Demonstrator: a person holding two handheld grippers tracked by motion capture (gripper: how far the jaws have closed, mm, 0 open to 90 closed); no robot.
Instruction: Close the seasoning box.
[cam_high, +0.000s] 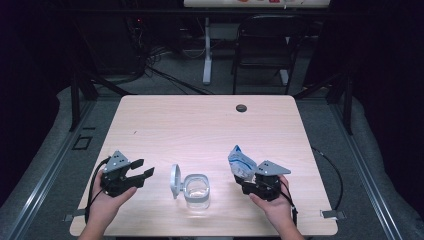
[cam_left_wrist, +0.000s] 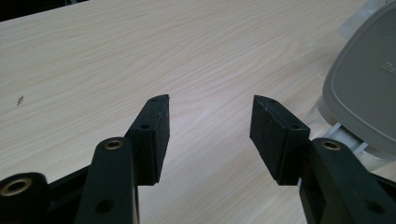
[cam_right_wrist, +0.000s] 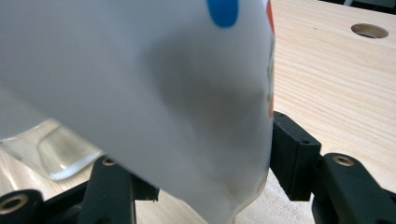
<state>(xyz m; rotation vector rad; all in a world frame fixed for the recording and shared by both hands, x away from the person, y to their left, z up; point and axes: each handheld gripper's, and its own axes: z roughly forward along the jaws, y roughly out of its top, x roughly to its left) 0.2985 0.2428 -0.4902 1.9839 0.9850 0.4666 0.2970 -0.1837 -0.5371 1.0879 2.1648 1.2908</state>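
Observation:
A clear square container (cam_high: 197, 190) stands near the table's front edge, its grey hinged lid (cam_high: 175, 181) swung open to the left. My left gripper (cam_high: 141, 170) rests just left of it, open with nothing between its jaws. In the left gripper view the gripper (cam_left_wrist: 210, 126) points across bare wood, and the lid (cam_left_wrist: 369, 88) is close at the right. My right gripper (cam_high: 246, 176) is right of the container, shut on a white and blue packet (cam_high: 241, 161) that stands up from it. In the right gripper view the packet (cam_right_wrist: 154, 84) sits between the jaws, with the container (cam_right_wrist: 51, 154) behind it at the lower left.
The wooden table (cam_high: 200, 125) has a round cable hole (cam_high: 241, 107) near its far edge, seen too in the right gripper view as the hole (cam_right_wrist: 369, 31). A black chair (cam_high: 265, 45) and a white desk leg (cam_high: 206, 50) stand beyond the table.

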